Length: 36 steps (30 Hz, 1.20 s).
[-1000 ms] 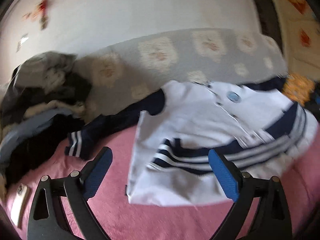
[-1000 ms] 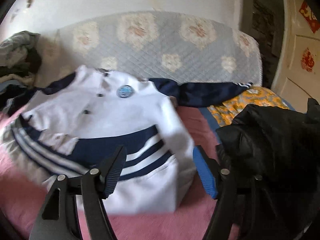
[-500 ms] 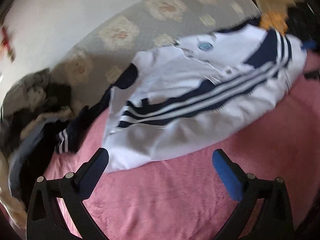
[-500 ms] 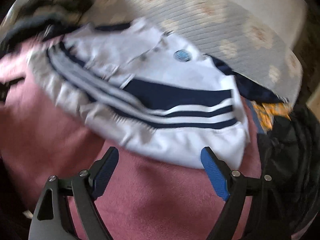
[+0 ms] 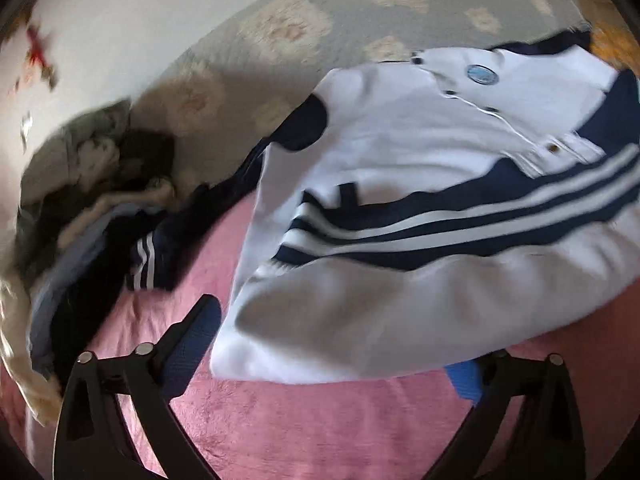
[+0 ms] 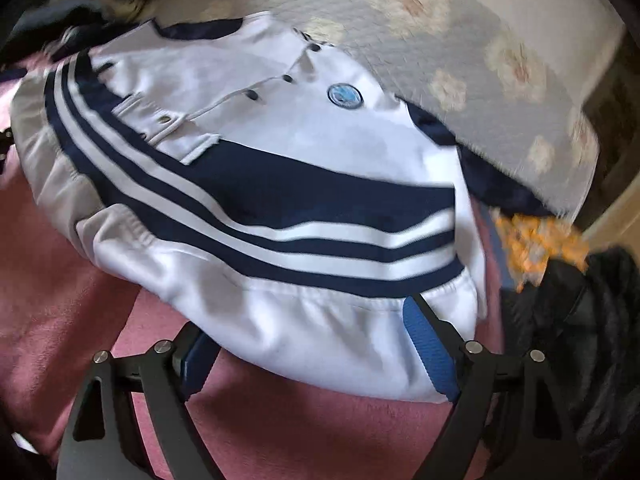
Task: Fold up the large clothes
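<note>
A white jacket [image 5: 420, 152] with navy stripes, a round blue badge and a buttoned front lies spread on the pink blanket [image 5: 320, 420]. One navy sleeve [image 5: 160, 256] trails off to the left. My left gripper [image 5: 332, 360] is open at the jacket's near left hem corner; the hem covers part of its right blue pad [image 5: 464, 378]. In the right wrist view the same jacket [image 6: 260, 168] fills the middle. My right gripper [image 6: 316, 352] is open wide, with the gathered white hem lying between its fingers and draping over the left pad [image 6: 200, 360].
A heap of dark and grey clothes [image 5: 92, 208] sits at the left. A grey quilted cushion [image 5: 320, 20] with pale flowers runs behind the jacket. A black garment [image 6: 600, 340] and orange patterned fabric [image 6: 540, 240] lie at the right.
Both grippers have dropped lower and come up to the jacket's near hem, which now reaches between their fingers. Both views have rolled. The right gripper's fingers stand a little wider apart.
</note>
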Tool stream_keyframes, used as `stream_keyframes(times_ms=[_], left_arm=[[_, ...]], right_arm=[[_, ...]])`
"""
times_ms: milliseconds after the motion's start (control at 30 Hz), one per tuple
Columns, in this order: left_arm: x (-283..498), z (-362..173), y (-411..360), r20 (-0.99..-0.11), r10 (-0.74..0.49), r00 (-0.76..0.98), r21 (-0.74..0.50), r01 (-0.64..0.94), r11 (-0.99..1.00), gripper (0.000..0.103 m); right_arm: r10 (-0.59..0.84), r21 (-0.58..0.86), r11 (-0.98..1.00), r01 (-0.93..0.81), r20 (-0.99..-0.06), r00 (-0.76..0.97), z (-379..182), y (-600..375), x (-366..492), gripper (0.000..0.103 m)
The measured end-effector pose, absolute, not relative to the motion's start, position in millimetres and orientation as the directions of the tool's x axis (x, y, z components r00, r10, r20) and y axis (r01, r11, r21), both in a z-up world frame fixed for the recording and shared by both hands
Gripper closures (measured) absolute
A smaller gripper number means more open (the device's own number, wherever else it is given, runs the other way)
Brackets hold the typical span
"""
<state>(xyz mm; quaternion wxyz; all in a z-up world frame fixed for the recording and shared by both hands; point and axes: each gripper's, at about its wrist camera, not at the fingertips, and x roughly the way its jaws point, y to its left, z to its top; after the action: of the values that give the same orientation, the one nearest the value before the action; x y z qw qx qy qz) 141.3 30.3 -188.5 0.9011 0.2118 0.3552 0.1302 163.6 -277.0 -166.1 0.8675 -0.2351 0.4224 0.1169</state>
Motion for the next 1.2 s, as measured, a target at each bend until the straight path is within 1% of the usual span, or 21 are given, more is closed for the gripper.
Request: stream_keyframes(times_ms=[67,100,133,167,200,233,300,333,367,433,467,567,633,800,833,900,1000,1033,1100,1167,1200], left_arm=[[139.6,-185.4,42.8,-0.603,0.359,0.713,0.421,-0.097,0.902,0.015],[138.7,-184.0,47.2,-0.610,0.344,0.714,0.395,-0.102,0.913,0.022],[137.0,-181.9,53.2,-0.625,0.305,0.718,0.343,-0.098,0.934,0.032],[134.6,-180.5,57.4,-0.636,0.269,0.723,0.290,-0.100,0.952,0.040],[132.8,-179.5,62.5,-0.644,0.245,0.725,0.241,-0.112,0.964,0.066],[131.9,-178.9,70.8,-0.646,0.251,0.720,0.210,-0.149,0.966,0.090],[129.1,-176.4,84.7,-0.658,0.198,0.726,0.114,-0.164,0.980,0.092],[125.1,-174.1,93.4,-0.654,0.158,0.740,0.046,-0.170,0.984,0.094],[120.6,-171.7,96.2,-0.643,0.138,0.753,0.007,-0.175,0.985,0.094],[108.4,-164.8,97.7,-0.604,0.126,0.787,-0.022,-0.175,0.984,0.096],[101.0,-161.7,95.8,-0.583,0.128,0.802,-0.020,-0.172,0.985,0.096],[77.1,-150.2,85.4,-0.535,0.154,0.831,0.021,-0.169,0.985,0.096],[55.9,-142.0,81.8,-0.516,0.139,0.845,0.010,-0.157,0.988,0.096],[18.1,-134.2,85.2,-0.542,0.111,0.833,-0.028,-0.149,0.988,0.096],[9.5,-136.0,85.4,-0.552,0.108,0.827,-0.029,-0.148,0.988,0.096],[-3.0,-139.9,85.1,-0.564,0.113,0.818,-0.015,-0.147,0.989,0.096],[-7.3,-154.1,83.0,-0.582,0.150,0.799,0.039,-0.157,0.987,0.096],[-4.3,-159.1,84.5,-0.603,0.156,0.782,0.040,-0.166,0.985,0.096],[-2.0,-160.2,86.4,-0.612,0.137,0.779,0.004,-0.170,0.985,0.095],[1.9,-154.4,87.6,-0.605,0.141,0.784,-0.006,-0.182,0.983,0.093],[5.5,-150.2,87.8,-0.604,0.152,0.782,-0.003,-0.193,0.981,0.086]], right_arm=[[-0.021,-0.329,0.867,-0.375,-0.775,0.632,-163.8,-285.6,162.7,0.016],[-0.061,-0.367,0.864,-0.344,-0.755,0.653,-164.3,-289.1,161.7,0.016],[-0.070,-0.376,0.864,-0.336,-0.749,0.658,-165.6,-292.7,161.4,0.017],[-0.015,-0.319,0.874,-0.367,-0.773,0.634,-166.5,-297.2,161.4,0.030],[0.022,-0.276,0.883,-0.379,-0.783,0.622,-166.2,-300.0,160.9,0.035],[0.032,-0.263,0.888,-0.376,-0.782,0.623,-166.0,-301.3,160.0,0.038],[0.025,-0.299,0.875,-0.380,-0.757,0.653,-166.5,-297.5,156.3,0.049],[0.014,-0.319,0.876,-0.362,-0.733,0.680,-166.0,-295.5,153.7,0.064],[0.001,-0.333,0.883,-0.331,-0.704,0.710,-164.2,-293.8,150.8,0.074],[0.005,-0.330,0.899,-0.288,-0.649,0.760,-158.2,-294.6,141.1,0.081],[0.015,-0.301,0.918,-0.260,-0.628,0.778,-152.8,-298.1,136.1,0.083],[0.045,-0.204,0.952,-0.228,-0.645,0.763,-140.9,-308.9,124.5,0.084],[0.055,-0.183,0.956,-0.230,-0.657,0.752,-134.5,-312.4,113.8,0.084],[0.116,-0.048,0.970,-0.237,-0.767,0.631,-125.8,-332.5,82.7,0.084],[0.126,-0.032,0.971,-0.239,-0.777,0.617,-126.5,-335.0,76.9,0.084],[0.135,-0.023,0.969,-0.247,-0.787,0.602,-126.7,-339.5,62.7,0.084],[0.116,-0.052,0.965,-0.255,-0.792,0.599,-127.4,-338.9,53.5,0.084],[0.116,-0.051,0.966,-0.254,-0.793,0.598,-128.9,-340.5,55.3,0.084],[0.121,-0.030,0.971,-0.239,-0.798,0.590,-129.2,-342.1,63.2,0.084],[0.130,-0.010,0.974,-0.226,-0.794,0.594,-126.7,-343.0,67.2,0.083],[0.129,-0.009,0.975,-0.221,-0.790,0.599,-124.4,-343.1,70.8,0.082]])
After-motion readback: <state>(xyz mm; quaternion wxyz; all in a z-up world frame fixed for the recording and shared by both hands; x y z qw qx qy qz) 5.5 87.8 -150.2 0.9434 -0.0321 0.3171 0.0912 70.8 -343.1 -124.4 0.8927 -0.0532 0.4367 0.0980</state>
